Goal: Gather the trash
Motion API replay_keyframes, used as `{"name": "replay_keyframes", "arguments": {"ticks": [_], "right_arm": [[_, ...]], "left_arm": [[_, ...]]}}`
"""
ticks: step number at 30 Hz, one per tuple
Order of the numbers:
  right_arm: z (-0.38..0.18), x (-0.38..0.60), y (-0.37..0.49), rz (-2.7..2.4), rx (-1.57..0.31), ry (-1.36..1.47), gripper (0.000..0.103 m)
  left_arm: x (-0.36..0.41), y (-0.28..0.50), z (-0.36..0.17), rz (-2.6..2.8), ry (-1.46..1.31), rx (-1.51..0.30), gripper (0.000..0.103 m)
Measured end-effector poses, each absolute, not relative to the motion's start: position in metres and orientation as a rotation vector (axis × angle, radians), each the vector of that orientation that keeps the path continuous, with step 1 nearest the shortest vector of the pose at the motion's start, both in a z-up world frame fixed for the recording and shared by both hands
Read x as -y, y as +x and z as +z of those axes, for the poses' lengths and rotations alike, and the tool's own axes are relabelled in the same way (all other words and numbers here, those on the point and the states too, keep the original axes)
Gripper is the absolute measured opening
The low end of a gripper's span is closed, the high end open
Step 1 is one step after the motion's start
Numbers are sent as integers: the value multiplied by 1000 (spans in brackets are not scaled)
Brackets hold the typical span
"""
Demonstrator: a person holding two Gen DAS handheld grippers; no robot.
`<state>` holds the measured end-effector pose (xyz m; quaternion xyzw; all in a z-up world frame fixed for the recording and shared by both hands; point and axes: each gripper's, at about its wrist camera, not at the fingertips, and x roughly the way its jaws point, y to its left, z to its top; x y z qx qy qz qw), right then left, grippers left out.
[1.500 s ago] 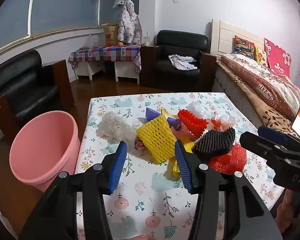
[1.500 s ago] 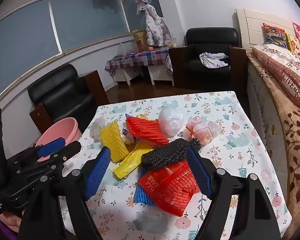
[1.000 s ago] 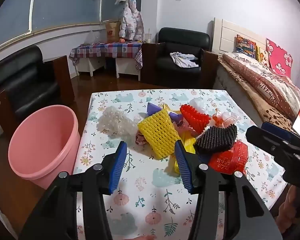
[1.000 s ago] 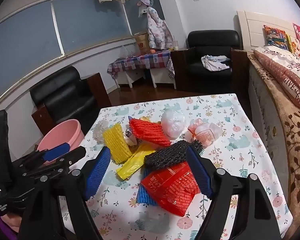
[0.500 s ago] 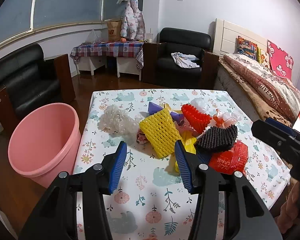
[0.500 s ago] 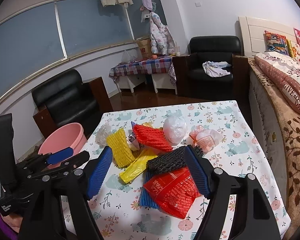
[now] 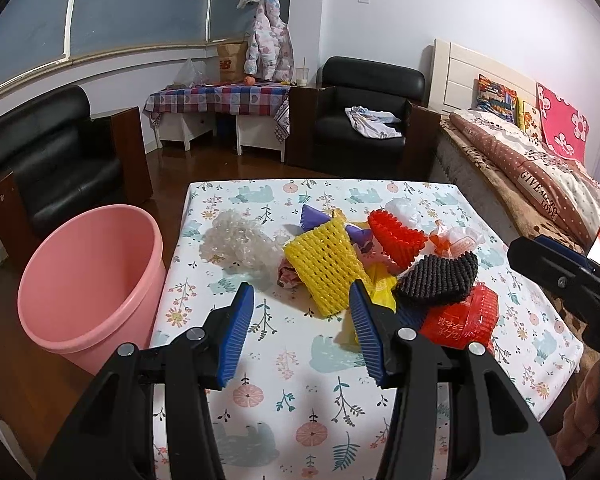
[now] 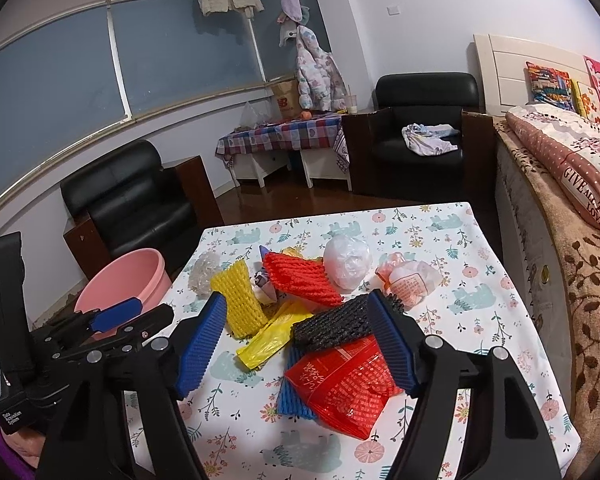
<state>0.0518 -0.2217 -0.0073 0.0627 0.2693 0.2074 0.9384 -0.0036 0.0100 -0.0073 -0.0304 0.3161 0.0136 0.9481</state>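
Note:
Trash lies piled on the flowered table: a yellow foam net, bubble wrap, a red foam net, a black foam net, a red mesh bag, a yellow plastic bag and a white bag ball. My left gripper hovers open over the near side of the table, short of the yellow net. Above the black net and red bag, my right gripper is closing slightly, its pads touching nothing. A pink bucket stands on the floor left of the table.
Behind the table stand a black armchair with cloth on it and a small table under a checked cloth. Another black armchair is beyond the bucket. A bed runs along the right side.
Both views have pulled back a little from the pile, showing more of the room. The right gripper's pads stand slightly closer together. No piece of trash has moved.

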Motion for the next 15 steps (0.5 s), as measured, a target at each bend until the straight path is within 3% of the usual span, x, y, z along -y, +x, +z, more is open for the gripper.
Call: {"name": "replay_keyframes", "arguments": {"ticks": [15], "right_arm": [[-13, 223, 56, 415, -560, 133, 69]], "left_arm": [[-11, -3, -7, 32, -61, -642, 50]]}}
